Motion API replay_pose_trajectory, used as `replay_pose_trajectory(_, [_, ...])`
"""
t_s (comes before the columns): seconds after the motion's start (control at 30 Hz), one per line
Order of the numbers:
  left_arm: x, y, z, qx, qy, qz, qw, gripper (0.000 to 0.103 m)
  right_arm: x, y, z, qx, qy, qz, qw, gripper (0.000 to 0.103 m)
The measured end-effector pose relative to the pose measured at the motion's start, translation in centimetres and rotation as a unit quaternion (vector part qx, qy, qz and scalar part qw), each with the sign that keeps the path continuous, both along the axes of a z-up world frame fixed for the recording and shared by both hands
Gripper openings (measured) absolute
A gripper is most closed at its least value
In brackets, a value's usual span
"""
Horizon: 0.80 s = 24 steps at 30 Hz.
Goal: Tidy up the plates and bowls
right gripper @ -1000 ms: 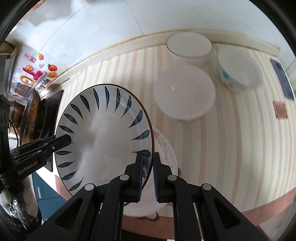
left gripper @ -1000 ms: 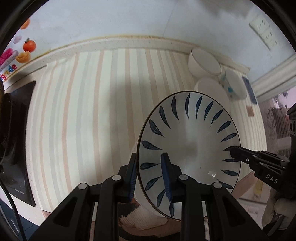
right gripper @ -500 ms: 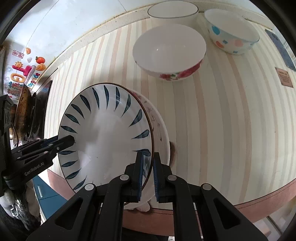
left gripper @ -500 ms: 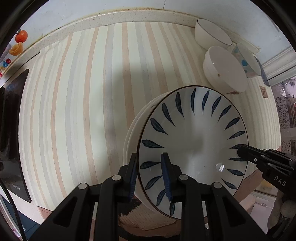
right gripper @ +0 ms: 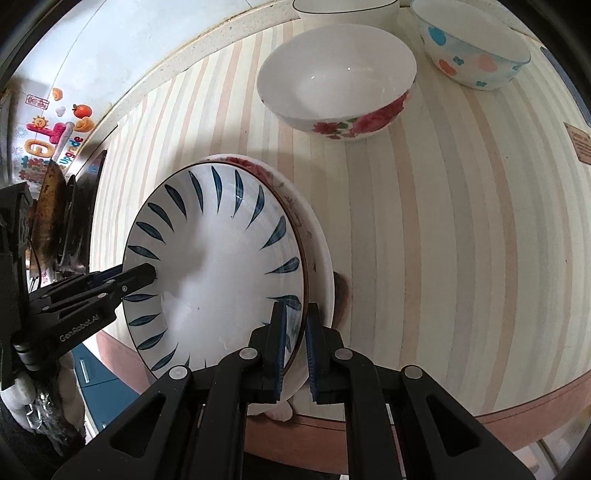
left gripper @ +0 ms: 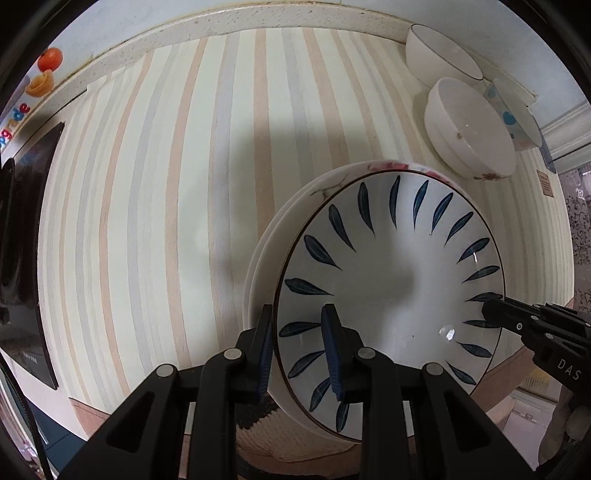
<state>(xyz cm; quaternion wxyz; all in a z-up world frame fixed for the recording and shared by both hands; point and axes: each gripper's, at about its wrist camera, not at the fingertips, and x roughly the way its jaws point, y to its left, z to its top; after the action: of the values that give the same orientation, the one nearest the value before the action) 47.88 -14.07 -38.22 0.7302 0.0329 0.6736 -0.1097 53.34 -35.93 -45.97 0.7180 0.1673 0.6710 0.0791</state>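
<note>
A white plate with blue leaf marks is held by both grippers at opposite rims. My left gripper is shut on its left rim; it also shows in the right wrist view. My right gripper is shut on its right rim; it also shows in the left wrist view. The plate sits just over a white plate with red flowers lying near the table's front edge. I cannot tell whether the two plates touch.
A white bowl with red flowers, a plain white bowl and a bowl with coloured spots stand at the back right of the striped tablecloth. A dark stove is on the left.
Both grippers have lowered the blue-leaf plate toward the table, down onto the flowered plate. The bowls now appear nearer and the cameras look more steeply down.
</note>
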Motion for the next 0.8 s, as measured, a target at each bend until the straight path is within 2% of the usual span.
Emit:
replay_pose_trajectory(0.17, [-0.1,0.1,0.3,-0.003,-0.005,0.011,0.9999,0.022,0.1,0.0,-0.4,0.007,0.002,0.003,1.0,0.011])
replay_pose_trajectory(0.4, [0.4,0.9,-0.1,-0.018,0.011,0.032,0.9993,0.022,0.1,-0.1,-0.4,0.008,0.009,-0.011,1.0,0.012])
replay_pose_trajectory(0.63, [0.8,1.6,-0.2,-0.017,0.006,0.043,0.9989,0.022,0.4,-0.6,0.4,0.008,0.009,-0.016,1.0,0.014])
replay_pose_trajectory(0.8, [0.0,2.1,0.8,-0.008,-0.003,0.052,0.9986,0.023,0.2,-0.9,1.1,0.002,0.003,-0.02,1.0,0.014])
